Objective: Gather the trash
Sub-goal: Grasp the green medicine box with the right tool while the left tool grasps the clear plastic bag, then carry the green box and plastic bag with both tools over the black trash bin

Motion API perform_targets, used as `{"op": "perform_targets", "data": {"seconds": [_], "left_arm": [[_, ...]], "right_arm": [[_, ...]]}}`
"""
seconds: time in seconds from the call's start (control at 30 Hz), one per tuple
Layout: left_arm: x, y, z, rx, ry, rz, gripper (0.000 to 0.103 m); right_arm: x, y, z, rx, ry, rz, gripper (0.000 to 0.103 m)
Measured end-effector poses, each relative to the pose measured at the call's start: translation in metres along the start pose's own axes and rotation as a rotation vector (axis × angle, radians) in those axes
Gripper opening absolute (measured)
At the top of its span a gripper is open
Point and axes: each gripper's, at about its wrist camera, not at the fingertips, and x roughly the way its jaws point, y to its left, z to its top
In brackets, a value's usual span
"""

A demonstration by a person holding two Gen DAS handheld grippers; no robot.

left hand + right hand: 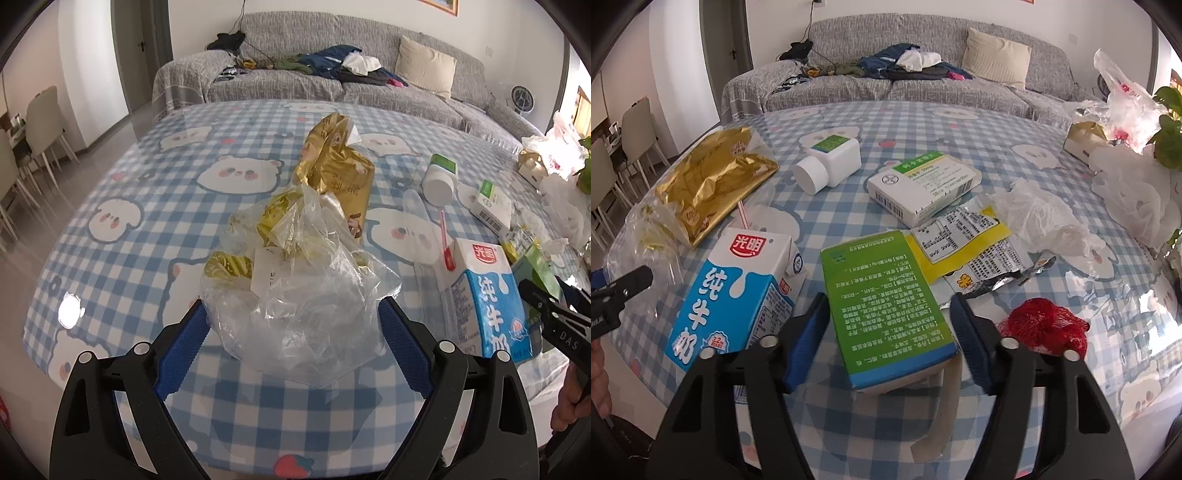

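A clear plastic bag (306, 302) stuffed with gold wrappers lies on the checked table (122, 258). My left gripper (293, 304) stands open with a blue pad on either side of the bag, and nothing looks squeezed. A green medicine box (886, 291) lies between the pads of my right gripper (889, 295). Its left pad tip meets the box edge, while a thin gap shows at the right pad. A blue and white milk carton (738, 291) with a straw stands just left of the green box. Behind the bag lies a gold foil wrapper (336, 162).
A white bottle (831, 162) lies on its side beside a white medicine box (923, 188). A yellow snack wrapper (967, 240), crumpled tissue (1041, 218) and red net (1045, 328) lie to the right. Plastic bags (1126, 99) sit at the far right edge. A grey sofa (886, 85) stands behind.
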Motion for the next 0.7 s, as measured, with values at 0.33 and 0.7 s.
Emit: {"op": "perform_targets", "data": {"seconds": [0.33, 0.7], "left_arm": [[0.0093, -0.0017, 0.0021, -0.015, 0.033, -0.034, 0.058], [0.006, -0.0004, -0.0002, -0.039, 0.036, -0.066, 0.032]], "right_arm": [[0.0011, 0.0, -0.0007, -0.001, 0.011, 0.02, 0.049], [-0.0005, 0.0004, -0.0005, 0.005, 0.011, 0.015, 0.047]]}}
